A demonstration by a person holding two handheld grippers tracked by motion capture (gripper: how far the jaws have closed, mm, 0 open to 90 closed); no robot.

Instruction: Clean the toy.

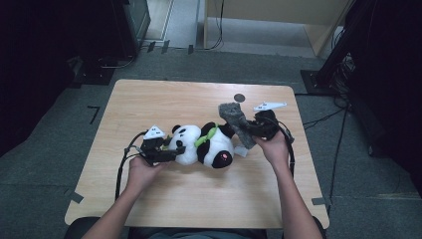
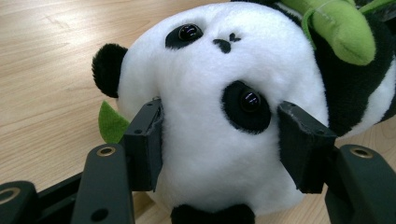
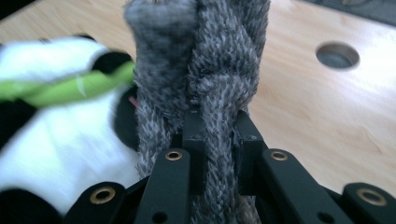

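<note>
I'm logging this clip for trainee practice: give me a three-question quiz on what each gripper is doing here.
1. True or false: the left gripper has its jaws on either side of the panda toy's head.
2. What does the right gripper grip? A) grey fuzzy cloth B) a green leaf C) a cable
3. Fill in: the round hole in the table lies on its ___ side from the person.

Key: 1 true; 2 A; 3 far.

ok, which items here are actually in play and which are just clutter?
In play:
- panda plush, head squeezed by left hand-held gripper
- grey fuzzy cloth, pinched in right hand-held gripper

Lying about:
- round hole in table
- floor cables
</note>
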